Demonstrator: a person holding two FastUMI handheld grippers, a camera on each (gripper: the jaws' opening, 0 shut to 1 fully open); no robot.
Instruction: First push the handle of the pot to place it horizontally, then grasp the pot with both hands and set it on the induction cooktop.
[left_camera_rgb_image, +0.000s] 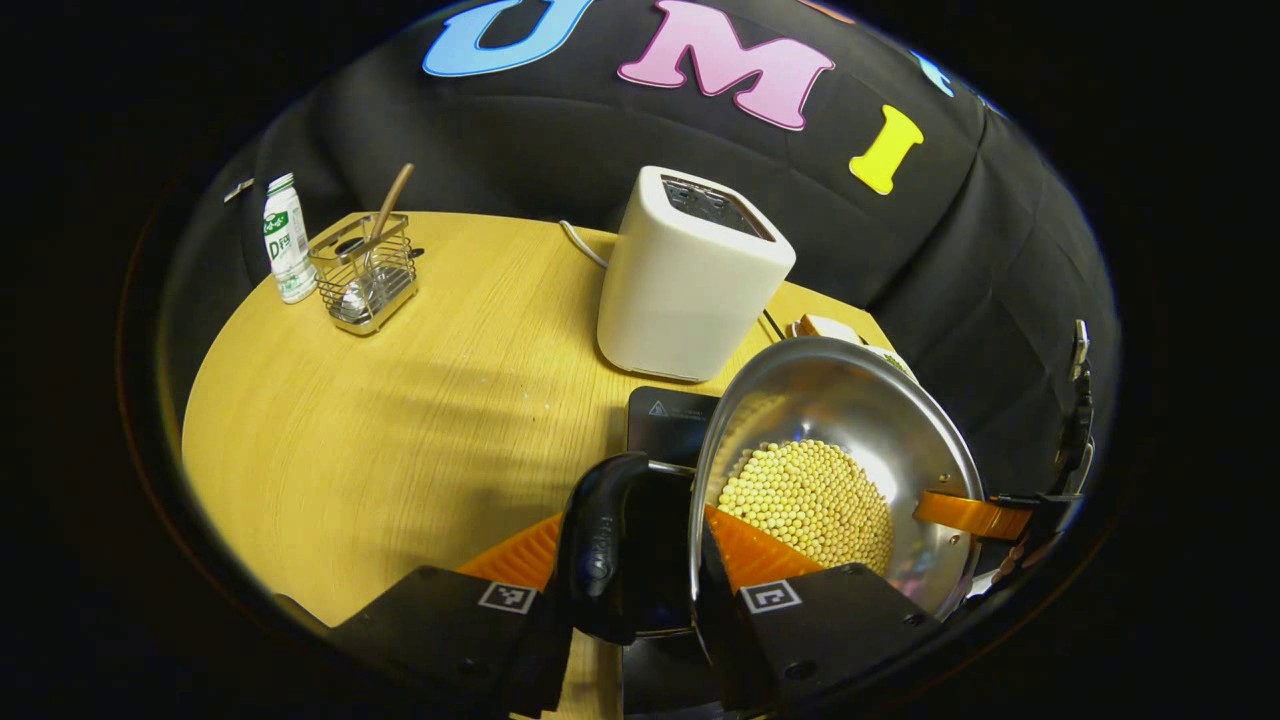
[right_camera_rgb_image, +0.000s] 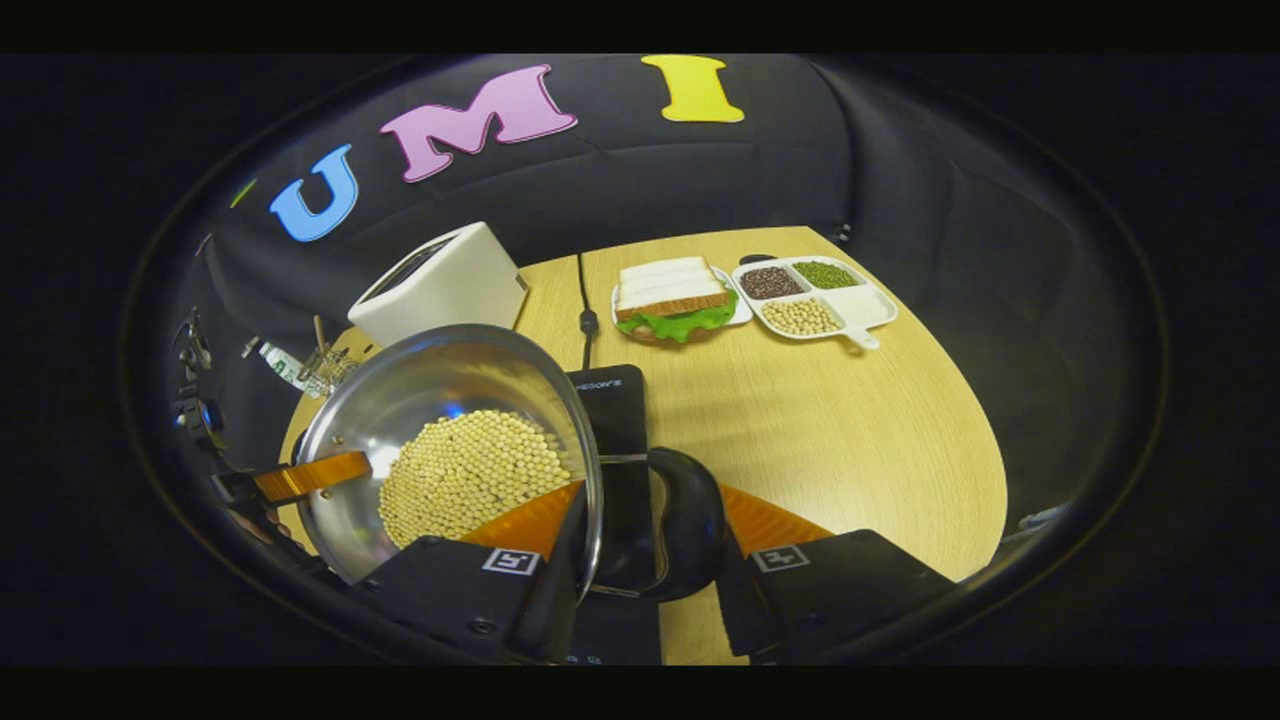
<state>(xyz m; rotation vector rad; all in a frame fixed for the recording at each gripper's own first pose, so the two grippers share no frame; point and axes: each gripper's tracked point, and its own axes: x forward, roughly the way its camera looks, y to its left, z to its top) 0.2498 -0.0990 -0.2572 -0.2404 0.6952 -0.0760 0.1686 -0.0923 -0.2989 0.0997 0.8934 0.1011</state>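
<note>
A steel pot (left_camera_rgb_image: 850, 400) holding yellow soybeans (left_camera_rgb_image: 810, 500) hangs tilted between my two grippers, over the black induction cooktop (left_camera_rgb_image: 668, 420). My left gripper (left_camera_rgb_image: 630, 520) is shut across one black side handle (left_camera_rgb_image: 600, 540) and the pot wall, one finger inside the rim. The far side of the pot in the left gripper view carries the other gripper's finger (left_camera_rgb_image: 970, 515). In the right gripper view my right gripper (right_camera_rgb_image: 650, 490) clamps the opposite handle (right_camera_rgb_image: 685, 520) and rim of the pot (right_camera_rgb_image: 440, 390) the same way, beside the cooktop (right_camera_rgb_image: 612, 400).
A white toaster (left_camera_rgb_image: 690, 270) stands just behind the cooktop on the wooden table (left_camera_rgb_image: 400, 420). At the far left sit a bottle (left_camera_rgb_image: 287, 240) and a wire utensil basket (left_camera_rgb_image: 365, 272). A sandwich plate (right_camera_rgb_image: 675, 300), a divided bean tray (right_camera_rgb_image: 815, 295) and a cable (right_camera_rgb_image: 585, 300) lie at the back.
</note>
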